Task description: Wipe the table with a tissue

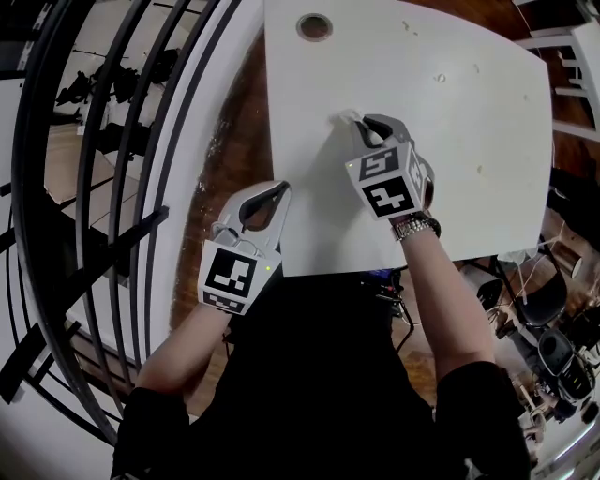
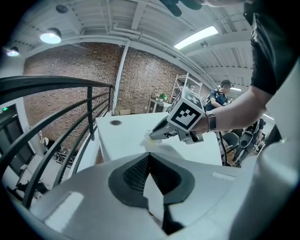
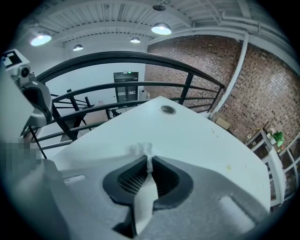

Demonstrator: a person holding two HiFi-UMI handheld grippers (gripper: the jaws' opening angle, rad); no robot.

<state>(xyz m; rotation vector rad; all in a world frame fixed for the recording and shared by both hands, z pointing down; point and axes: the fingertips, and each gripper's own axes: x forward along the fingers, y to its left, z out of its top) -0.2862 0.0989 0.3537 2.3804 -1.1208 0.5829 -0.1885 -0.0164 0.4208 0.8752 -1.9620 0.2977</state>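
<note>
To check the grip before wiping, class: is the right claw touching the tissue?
Touching. The right gripper view shows the right claw shut on the tissue, whose end pokes out past the tips.

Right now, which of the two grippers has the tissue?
The right gripper, over the table: tissue pokes out of its closed jaws. The left gripper, at the table's edge, shows none at its tips.

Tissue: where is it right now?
In the head view, the tissue is pinched in the right gripper, on the white table, nearer the person than the round hole.
</note>
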